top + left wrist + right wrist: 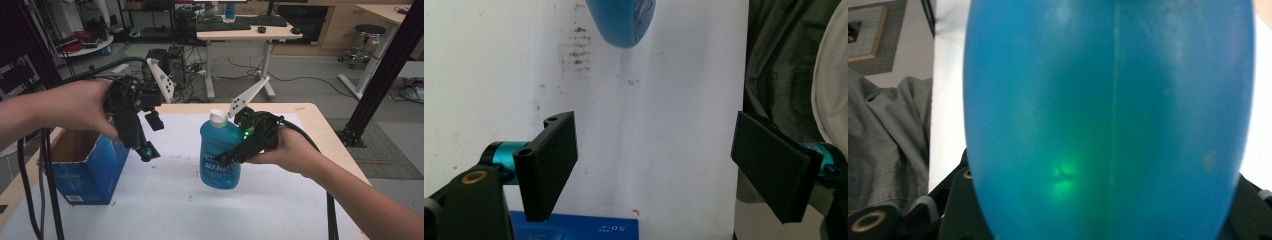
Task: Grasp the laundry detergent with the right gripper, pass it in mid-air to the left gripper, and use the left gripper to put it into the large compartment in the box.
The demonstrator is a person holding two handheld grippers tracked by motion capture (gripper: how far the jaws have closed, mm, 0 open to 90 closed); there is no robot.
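Blue bottle (220, 152) with a white cap (218, 116) is hanging in the air over the middle of the white table (280, 200), and it is not touching the table at all. The right gripper (231, 159) is squeezing it around its fat middle, so the bottle is staying upright and nothing is spilling out. In the right gripper view, the blue side (1108, 115) is sitting right up against the camera, with a little green light glowing through the liquid. The jaws are pressing tight on both sides, and that is why the bottle is not slipping down.

The left gripper (150, 137) is floating a bit to the left of the bottle and is holding nothing. Its jaws are standing wide apart, and in the left gripper view the white table is showing between them, with the round bottom of the bottle (621, 22) hanging farther off. I am guessing it is waiting open like that so it can help with the bottle, maybe at the cap, but I cannot be sure.

A blue cardboard box (87, 167) is sitting open on the near left side of the table, right under the left arm. Its top is open, so something could be going in or coming out there. The bottle is well apart from the box right now.
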